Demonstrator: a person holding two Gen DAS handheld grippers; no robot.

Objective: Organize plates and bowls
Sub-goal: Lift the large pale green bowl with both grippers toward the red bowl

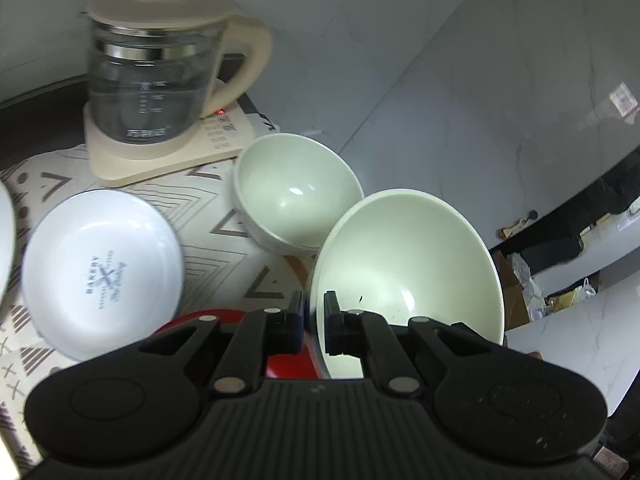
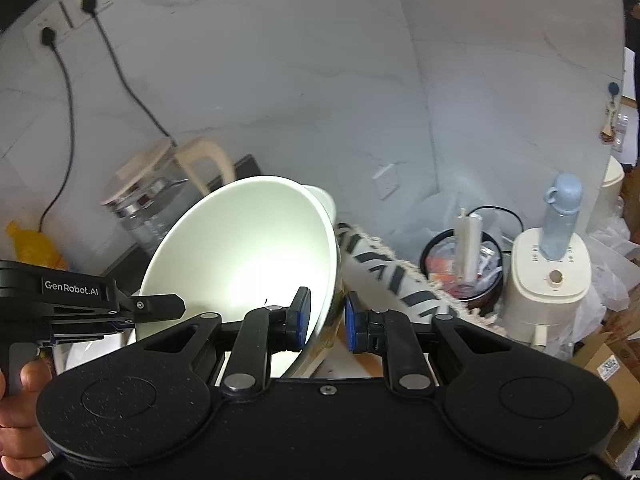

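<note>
My left gripper is shut on the rim of a pale green bowl, held tilted above the table. The same bowl fills the right wrist view, with its rim between the jaws of my right gripper; a gap shows beside the right pad, so the jaws stand apart around the rim. A second pale green bowl sits on the patterned cloth behind it. A white plate with blue print lies at the left. A red plate lies under the left gripper.
A glass kettle on a beige base stands at the back left. Another white dish edge shows at the far left. At the right of the right wrist view are a cream appliance with a blue bottle, a bin and cardboard boxes.
</note>
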